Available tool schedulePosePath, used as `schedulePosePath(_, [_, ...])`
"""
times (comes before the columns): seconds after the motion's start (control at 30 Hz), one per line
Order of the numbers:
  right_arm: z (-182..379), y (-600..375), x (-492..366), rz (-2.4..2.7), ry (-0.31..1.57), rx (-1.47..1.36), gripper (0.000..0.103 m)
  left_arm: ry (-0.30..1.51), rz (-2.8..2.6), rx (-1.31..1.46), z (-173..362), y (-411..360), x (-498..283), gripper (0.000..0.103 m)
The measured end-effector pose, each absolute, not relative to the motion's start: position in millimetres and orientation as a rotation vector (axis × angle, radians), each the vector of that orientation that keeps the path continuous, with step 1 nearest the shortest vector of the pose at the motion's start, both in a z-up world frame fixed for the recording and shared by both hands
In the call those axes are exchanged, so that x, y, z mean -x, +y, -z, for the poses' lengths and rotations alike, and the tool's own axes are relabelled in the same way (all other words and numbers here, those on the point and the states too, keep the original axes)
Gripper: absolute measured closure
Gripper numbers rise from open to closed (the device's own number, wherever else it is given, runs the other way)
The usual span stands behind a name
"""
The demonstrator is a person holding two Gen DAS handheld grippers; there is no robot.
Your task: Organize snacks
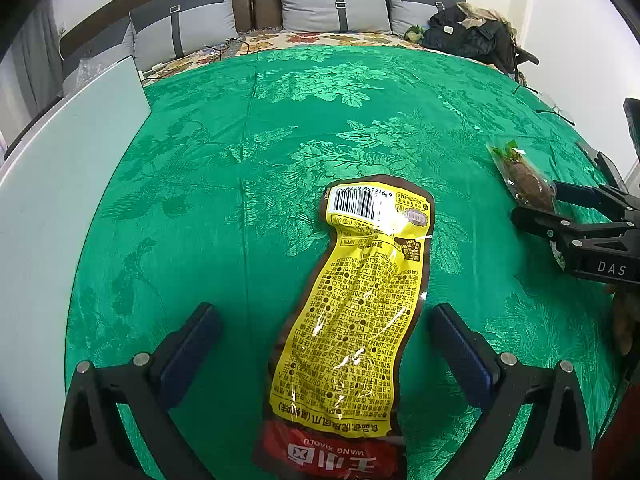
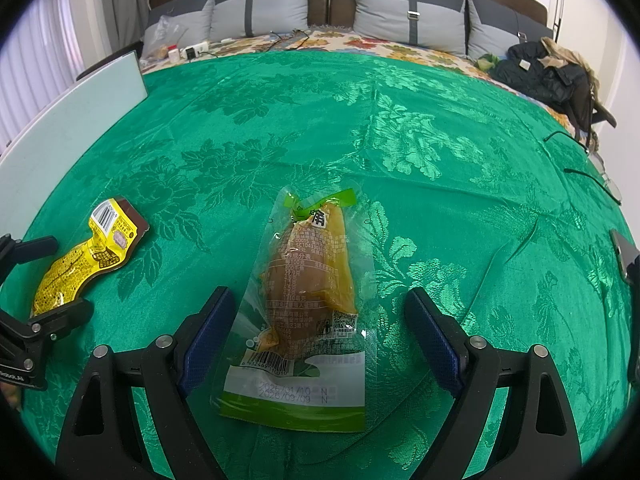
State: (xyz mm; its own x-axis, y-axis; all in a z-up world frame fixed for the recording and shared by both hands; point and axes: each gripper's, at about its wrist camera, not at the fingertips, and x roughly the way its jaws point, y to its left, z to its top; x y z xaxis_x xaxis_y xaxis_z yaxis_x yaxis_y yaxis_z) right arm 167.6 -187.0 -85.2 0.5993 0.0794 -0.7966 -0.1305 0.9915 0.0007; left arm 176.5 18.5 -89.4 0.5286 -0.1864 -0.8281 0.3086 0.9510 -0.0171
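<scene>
A yellow and brown snack packet (image 1: pixel 356 308) with a red end lies flat on the green cloth, and my left gripper (image 1: pixel 324 344) stands open astride it, fingers apart from it on both sides. The same packet (image 2: pixel 86 258) shows at the left of the right wrist view. A clear packet with a brown snack and green trim (image 2: pixel 308 304) lies between the fingers of my right gripper (image 2: pixel 320 332), which is open and not touching it. In the left wrist view that clear packet (image 1: pixel 524 180) and the right gripper (image 1: pixel 540 210) sit at the right edge.
A green floral cloth (image 2: pixel 440 152) covers the table. A pale board (image 1: pixel 60 184) lies along its left side. Behind are a flowered bedspread (image 2: pixel 360 46), grey cushions (image 2: pixel 412 12) and a dark jacket (image 2: pixel 548 72). Glasses and a cable (image 2: pixel 592 176) rest at the right.
</scene>
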Motion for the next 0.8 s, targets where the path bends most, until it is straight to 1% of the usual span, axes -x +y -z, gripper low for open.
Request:
schedulePosePath(0.23, [84.9, -187.2, -167.5, -0.122, 0.920, 0.059, 0.013, 0.970, 0.285, -0.129, 89.4, 20.1, -177.0, 0.000])
schedulePosePath(0.4, [84.8, -187.4, -167.4, -0.122, 0.920, 0.059, 0.013, 0.971, 0.154, -0.038, 88.1, 40.7, -181.1, 0.000])
schedulePosePath(0.53, [85.5, -187.1, -167.6, -0.122, 0.918, 0.059, 0.013, 0.979, 0.138, -0.064, 89.4, 37.1, -180.9, 0.000])
schedulePosePath(0.63, [85.5, -187.6, -166.9, -0.122, 0.918, 0.058, 0.013, 1.038, 0.162, -0.082, 88.2, 35.7, -186.4, 0.001])
schedulePosePath(0.67, [85.5, -187.9, -167.2, -0.126, 0.917, 0.053, 0.013, 1.062, 0.180, -0.093, 87.8, 34.0, -188.7, 0.003])
schedulePosePath(0.7, [84.8, -188.3, -169.7, -0.137, 0.935, 0.054, 0.013, 1.084, 0.203, -0.110, 86.8, 31.6, -190.3, 0.004])
schedulePosePath(0.77, [79.4, -192.7, -181.6, -0.177, 1.045, 0.048, 0.014, 1.129, 0.250, -0.142, 86.6, 27.9, -193.4, 0.004])
schedulePosePath(0.8, [74.4, -199.0, -191.0, -0.195, 1.112, -0.008, 0.015, 1.142, 0.263, -0.152, 86.9, 26.4, -193.5, 0.004])
